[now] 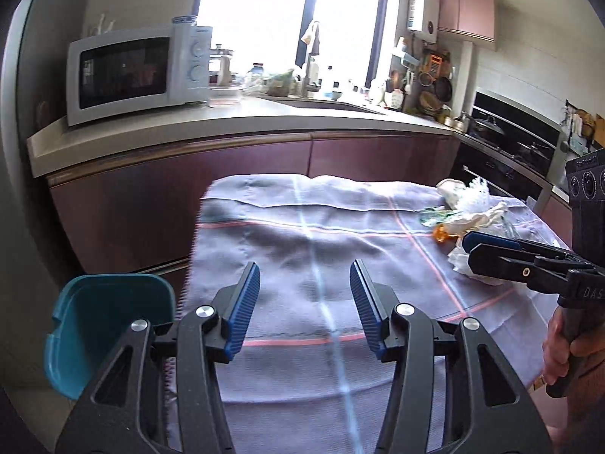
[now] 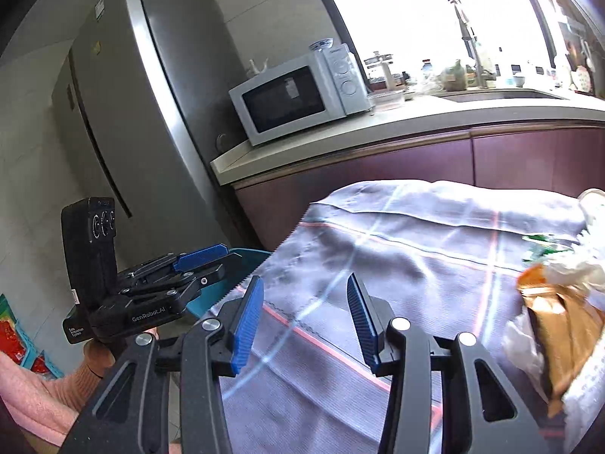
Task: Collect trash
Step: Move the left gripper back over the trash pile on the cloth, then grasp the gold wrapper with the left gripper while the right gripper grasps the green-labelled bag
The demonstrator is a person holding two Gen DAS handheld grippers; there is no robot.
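Left wrist view: both grippers, left (image 1: 304, 306) and right (image 2: 305, 317), have jaws half open and empty, trash (image 1: 469, 219) still piled on the cloth (image 1: 302, 234), bin (image 1: 106, 325) waiting.

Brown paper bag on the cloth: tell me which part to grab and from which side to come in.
Grip the crumpled upper edge of the brown paper bag, where the folds stand up from the cloth and give thin material to pinch. Come from the open cloth on its left with the right gripper, since white wrappers crowd its near side. Both its fingers are empty and apart.
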